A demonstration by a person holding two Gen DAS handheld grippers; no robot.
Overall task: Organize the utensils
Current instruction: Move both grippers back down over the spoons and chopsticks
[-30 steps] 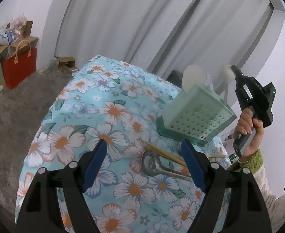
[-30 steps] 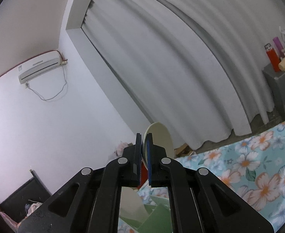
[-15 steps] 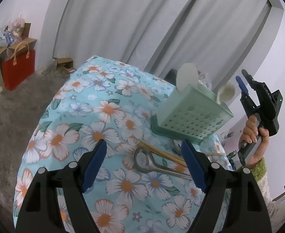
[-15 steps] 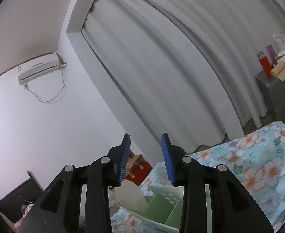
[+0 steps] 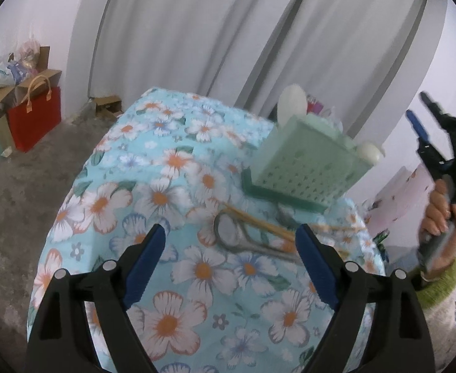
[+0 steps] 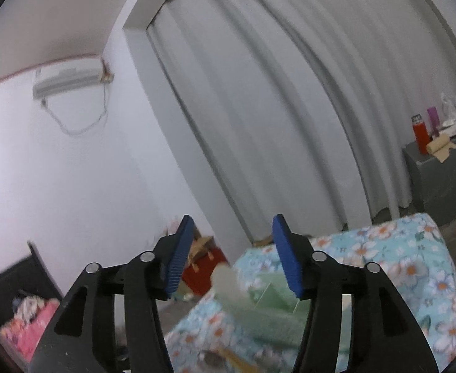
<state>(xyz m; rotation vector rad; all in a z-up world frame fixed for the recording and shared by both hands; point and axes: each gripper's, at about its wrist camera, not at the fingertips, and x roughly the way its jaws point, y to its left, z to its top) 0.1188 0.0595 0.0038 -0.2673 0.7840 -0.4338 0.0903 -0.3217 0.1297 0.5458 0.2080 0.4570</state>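
Left tool (image 5: pixel 229 242) released, blue ribbed pads wide, nothing between. Right tool (image 6: pixel 231 256) jaws just been opening, empty. Perforated mint plastic caddy (image 5: pixel 308 168) on floral-cloth surface (image 5: pixel 153 195) at 1 o'clock, two cream rounded spoon ends (image 5: pixel 291 105) sticking up. Steel spoon (image 5: pixel 228 233) and wooden chopsticks (image 5: pixel 259 223) lie flat just at its 7 o'clock.

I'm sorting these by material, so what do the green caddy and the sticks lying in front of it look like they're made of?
Green caddy: likely matte moulded plastic, with a grid of punched holes. Sticks: probably wood or bamboo chopsticks, pale tan, thin and straight.
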